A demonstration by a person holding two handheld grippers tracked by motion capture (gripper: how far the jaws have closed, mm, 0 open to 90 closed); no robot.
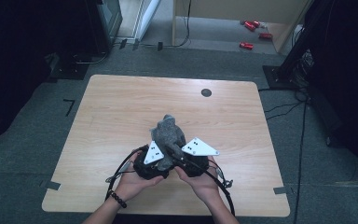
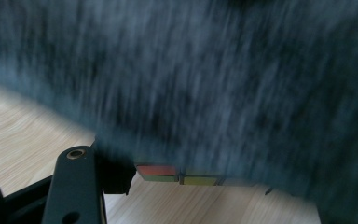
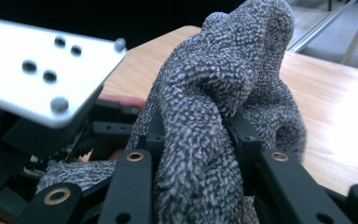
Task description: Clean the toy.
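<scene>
A grey speckled knit cloth (image 1: pixel 168 129) stands bunched up above the front middle of the wooden table (image 1: pixel 121 107). My left gripper (image 1: pixel 161 157) and right gripper (image 1: pixel 179 157) sit close together under it, each with a hand behind. In the right gripper view my right gripper (image 3: pixel 198 135) is shut on a thick fold of the cloth (image 3: pixel 223 79), which rises between both black jaws. In the left gripper view the blurred cloth (image 2: pixel 205 79) hangs right in front, a black jaw shows at lower left, and a red and yellow strip (image 2: pixel 177 174) lies at the cloth's lower edge.
A black round grommet (image 1: pixel 206 92) sits at the table's far right. Red cans (image 1: pixel 251 32) lie on the floor beyond, and cables (image 1: pixel 284 109) run along the right side. The other gripper's grey plate (image 3: pixel 46 79) is close on the left in the right gripper view.
</scene>
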